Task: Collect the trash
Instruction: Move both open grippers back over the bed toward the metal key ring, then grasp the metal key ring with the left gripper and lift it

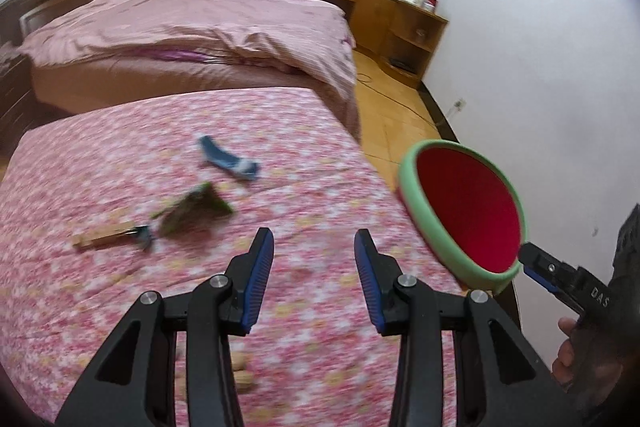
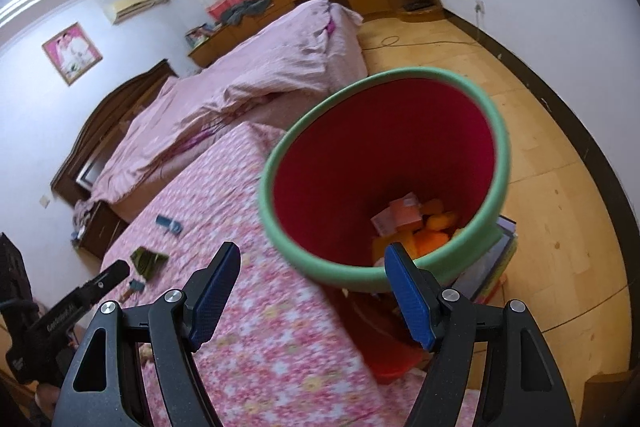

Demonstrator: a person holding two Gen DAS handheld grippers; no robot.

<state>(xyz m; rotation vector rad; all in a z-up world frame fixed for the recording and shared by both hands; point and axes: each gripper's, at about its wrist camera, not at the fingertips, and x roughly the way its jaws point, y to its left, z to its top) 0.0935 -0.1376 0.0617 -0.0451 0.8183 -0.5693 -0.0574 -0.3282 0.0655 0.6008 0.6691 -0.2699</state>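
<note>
A red bin with a green rim (image 2: pixel 384 163) hangs at the bed's right edge; orange and pink scraps (image 2: pixel 416 223) lie inside. My right gripper (image 2: pixel 312 291) has wide open jaws, and its right finger (image 2: pixel 408 295) hooks the near rim; it also shows in the left wrist view (image 1: pixel 532 263) at the bin (image 1: pixel 468 211). My left gripper (image 1: pixel 314 267) is open and empty above the pink flowered bed (image 1: pixel 160 167). On the bed lie a blue wrapper (image 1: pixel 230 159), a green crumpled wrapper (image 1: pixel 192 207) and a brown stick-like piece (image 1: pixel 108 237).
A second bed with a pink quilt (image 1: pixel 192 27) stands behind. Wooden cabinets (image 1: pixel 392 19) line the far wall. Wood floor (image 2: pixel 540 147) lies to the right, with a cable on it. Books or boxes (image 2: pixel 492 267) sit below the bin.
</note>
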